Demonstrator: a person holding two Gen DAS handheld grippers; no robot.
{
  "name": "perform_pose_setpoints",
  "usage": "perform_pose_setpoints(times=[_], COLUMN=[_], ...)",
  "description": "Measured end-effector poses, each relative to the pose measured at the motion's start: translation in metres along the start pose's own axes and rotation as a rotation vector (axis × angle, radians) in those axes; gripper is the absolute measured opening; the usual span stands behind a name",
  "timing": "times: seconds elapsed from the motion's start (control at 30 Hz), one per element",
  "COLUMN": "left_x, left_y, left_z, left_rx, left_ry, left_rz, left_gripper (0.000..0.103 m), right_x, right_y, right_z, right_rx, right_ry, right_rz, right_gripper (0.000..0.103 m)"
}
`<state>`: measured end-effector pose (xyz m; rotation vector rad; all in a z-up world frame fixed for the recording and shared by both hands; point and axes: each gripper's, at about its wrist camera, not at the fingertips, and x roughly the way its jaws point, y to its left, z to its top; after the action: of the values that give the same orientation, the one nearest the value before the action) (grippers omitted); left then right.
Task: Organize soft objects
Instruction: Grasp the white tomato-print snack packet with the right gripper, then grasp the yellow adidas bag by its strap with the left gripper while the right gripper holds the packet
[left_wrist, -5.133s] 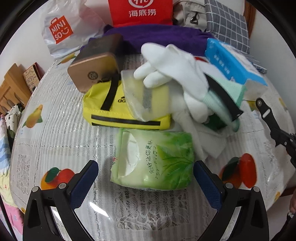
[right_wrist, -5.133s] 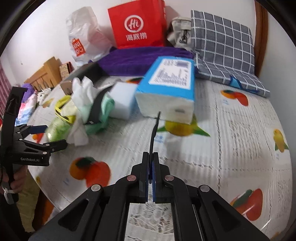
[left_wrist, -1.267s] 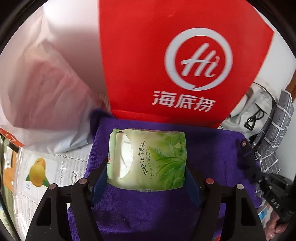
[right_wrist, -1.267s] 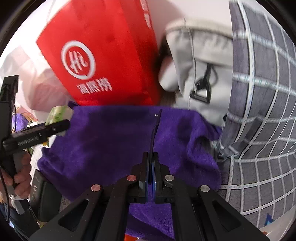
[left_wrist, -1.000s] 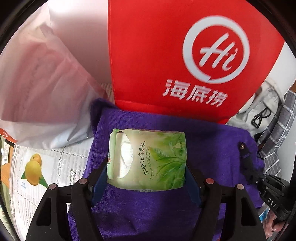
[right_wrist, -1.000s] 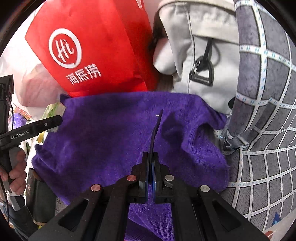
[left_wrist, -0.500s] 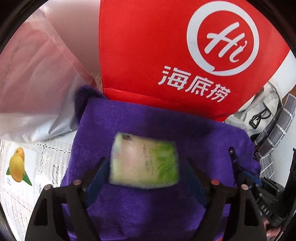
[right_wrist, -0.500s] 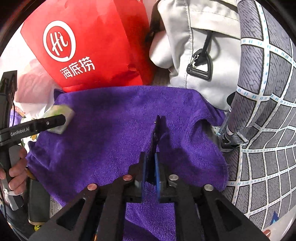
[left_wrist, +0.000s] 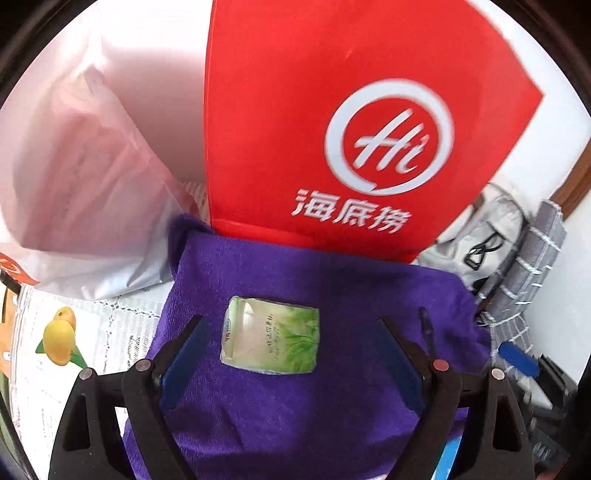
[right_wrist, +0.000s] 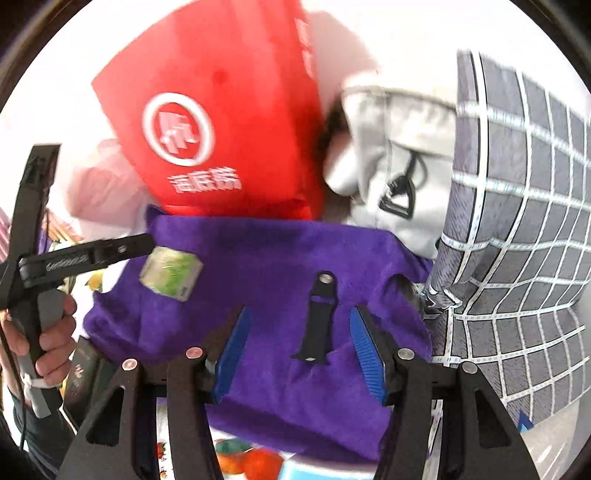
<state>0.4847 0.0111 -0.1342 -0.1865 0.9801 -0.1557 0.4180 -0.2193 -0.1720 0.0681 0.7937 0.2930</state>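
A green tissue pack (left_wrist: 270, 339) lies on the folded purple towel (left_wrist: 295, 424). My left gripper (left_wrist: 291, 354) is open just above and around the pack, not touching it. In the right wrist view the pack (right_wrist: 170, 274) lies at the towel's (right_wrist: 266, 266) left end, beside the left gripper's finger (right_wrist: 110, 251). My right gripper (right_wrist: 301, 350) is open over the towel. A black strap (right_wrist: 318, 321) lies flat on the towel between its blue pads. The strap (left_wrist: 425, 325) also shows in the left wrist view.
A red paper bag (left_wrist: 351, 129) stands right behind the towel. A pink-white plastic bag (left_wrist: 74, 192) is to its left. A grey bag (right_wrist: 399, 177) and a grey checked pillow (right_wrist: 524, 240) are to the right. The fruit-print tablecloth (left_wrist: 74, 343) lies left of the towel.
My left gripper has opened and let the tissue pack drop onto the towel. My right gripper has opened and released the black strap onto the towel.
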Motion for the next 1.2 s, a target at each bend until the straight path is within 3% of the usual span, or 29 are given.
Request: perform_pose_setpoints(times=[0.1,0.27,0.43,0.67,0.97,1.1,1.2], left_x=[-0.015,-0.051,-0.088,-0.119,-0.138,-0.141,-0.142], left_y=[-0.001,0.004,0.017,0.042,0.069,0.077,0.085], left_z=[-0.001,-0.003,-0.018,-0.052,-0.086,-0.098,-0.105], left_rx=[0.013,0.052,0.052,0.077,0.060,0.059,0.043], left_ry=[-0.028,-0.080,-0.101,-0.100,-0.104,-0.095,-0.086], left_rz=[0.008,0.064,0.057,0.122,0.125,0.132,0.136], left_gripper=[0.089,0.089,0.089,0.089,0.089,0.089,0.089], right_x=[-0.016,-0.025,-0.016,0.013,0.050,0.049,0.040], right_y=[0.021,0.063,0.099,0.123,0.153,0.150,0.145], right_z=[-0.018,-0.058,-0.092,-0.113,-0.121,-0.118,-0.114], right_rx=[-0.030,-0.098,-0.183,-0.285,-0.429,-0.400,-0.364], right_ry=[-0.003,0.081,0.214,0.368,0.513,0.504,0.463], right_rz=[0.011,0.066,0.088,0.034,-0.033,-0.003,0.014], right_gripper=[0.071,0.071,0.072,0.073,0.078,0.046,0.042])
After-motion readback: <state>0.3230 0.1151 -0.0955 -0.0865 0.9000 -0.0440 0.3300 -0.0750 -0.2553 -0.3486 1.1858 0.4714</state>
